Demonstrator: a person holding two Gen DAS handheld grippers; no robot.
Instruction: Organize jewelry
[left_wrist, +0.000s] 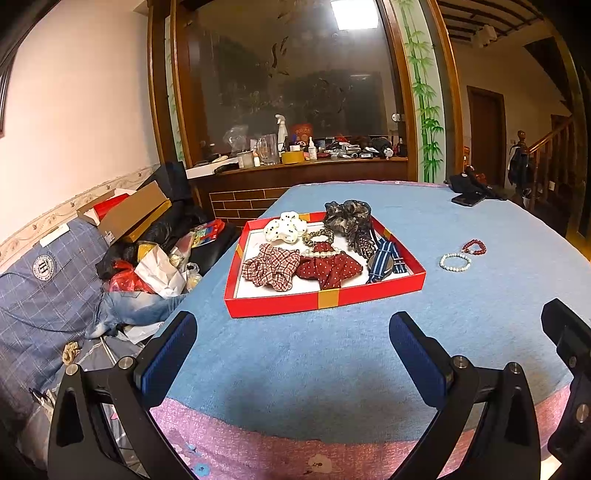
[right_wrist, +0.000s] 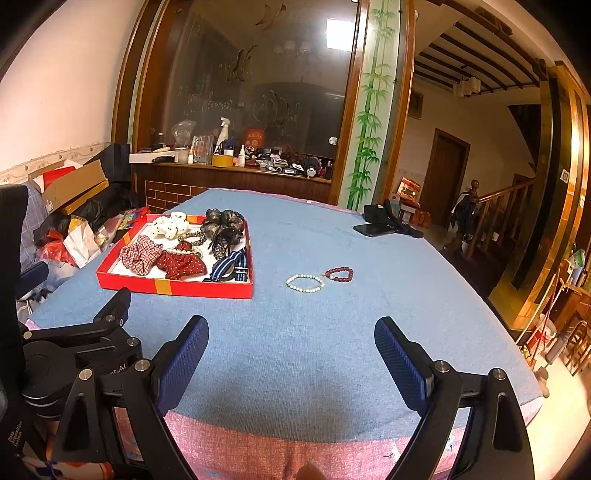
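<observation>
The red tray (left_wrist: 325, 299) on the blue cloth (right_wrist: 332, 332) already holds several scrunchies (left_wrist: 271, 266), a pearl strand and a striped strap. 2 bracelets lie outside it, off its right side: a white bead bracelet (right_wrist: 305, 283) and, just beyond it, a dark red bead bracelet (right_wrist: 339, 274). By my judgement, these 2 are what is left. The left gripper (left_wrist: 293, 354) and right gripper (right_wrist: 291, 362) both hang near the tray's front side, jaws spread and empty. Small items deep in the tray overlap and are hard to separate.
</observation>
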